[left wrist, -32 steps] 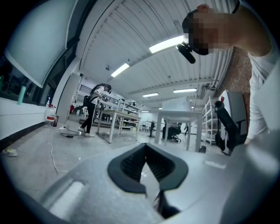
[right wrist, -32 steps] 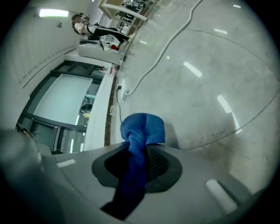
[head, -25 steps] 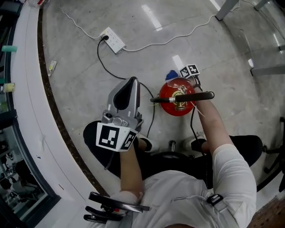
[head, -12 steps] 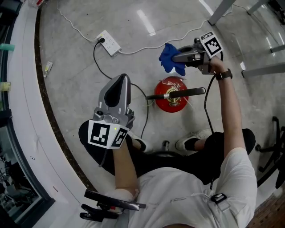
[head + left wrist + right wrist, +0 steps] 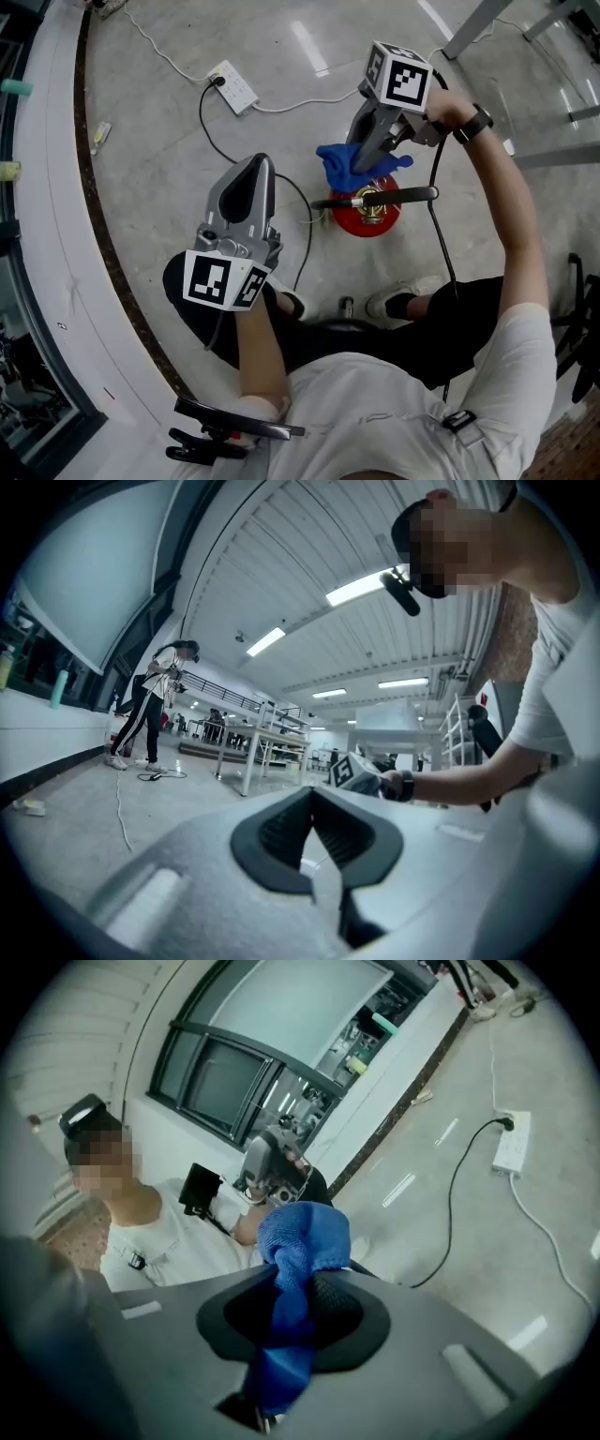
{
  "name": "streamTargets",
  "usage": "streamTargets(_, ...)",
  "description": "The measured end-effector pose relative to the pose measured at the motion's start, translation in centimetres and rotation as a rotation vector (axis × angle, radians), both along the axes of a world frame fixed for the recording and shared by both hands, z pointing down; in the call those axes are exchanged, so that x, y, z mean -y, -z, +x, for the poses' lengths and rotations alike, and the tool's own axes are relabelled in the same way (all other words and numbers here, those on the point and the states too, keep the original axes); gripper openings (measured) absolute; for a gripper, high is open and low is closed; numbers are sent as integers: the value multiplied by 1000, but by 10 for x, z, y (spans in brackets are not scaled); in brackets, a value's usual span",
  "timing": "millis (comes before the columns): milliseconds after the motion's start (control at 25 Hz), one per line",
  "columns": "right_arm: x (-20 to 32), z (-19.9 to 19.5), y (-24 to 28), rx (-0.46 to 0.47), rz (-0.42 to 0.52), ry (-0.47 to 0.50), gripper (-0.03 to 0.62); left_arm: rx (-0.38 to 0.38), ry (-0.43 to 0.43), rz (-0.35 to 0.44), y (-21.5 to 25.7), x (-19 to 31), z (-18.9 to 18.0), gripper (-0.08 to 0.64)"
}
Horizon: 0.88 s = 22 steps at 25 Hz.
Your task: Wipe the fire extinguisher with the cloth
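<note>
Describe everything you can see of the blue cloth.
The cloth is bright blue, fuzzy like microfibre, and crumpled. The right tool is shut on its middle; a rounded bunch sticks out past the tips and a tail trails back. In the head view it hangs over the top of the red fire extinguisher, by the black handle; contact is unclear.

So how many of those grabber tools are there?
2. The left gripper is held empty, left of the extinguisher; the right gripper holds the cloth over it.
</note>
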State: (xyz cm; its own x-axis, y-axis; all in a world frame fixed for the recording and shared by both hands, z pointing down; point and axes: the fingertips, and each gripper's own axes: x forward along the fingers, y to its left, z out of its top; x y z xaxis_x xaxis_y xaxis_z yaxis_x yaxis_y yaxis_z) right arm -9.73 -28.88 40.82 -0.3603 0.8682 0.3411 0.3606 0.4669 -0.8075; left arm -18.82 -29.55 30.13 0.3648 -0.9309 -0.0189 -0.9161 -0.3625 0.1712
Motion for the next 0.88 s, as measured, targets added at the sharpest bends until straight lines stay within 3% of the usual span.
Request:
streamTargets(80,13,-9,-15,6,-107,-37,80,-11,2,1,-1,2,-3,0)
streamTargets(160,26,-11,-48,-39,-119,-70,80,-22,0,2,-2,2,-5,0)
streamTargets(320,27,5,-182,-283,-10,-8,80,-21,17,-19,-13,7,-16,0)
streamTargets(560,15,-3,-354,-318,126,-93,76,-39,33,-93,-43,7,-24,0)
streamTargets(680,16,-9,-404,-336,190,-121,75,-34,48,-111,-55,7,-34,0)
streamTargets(880,17,-11,-436,-338,307,-37,77,-24,84,-139,-69,4,-54,0)
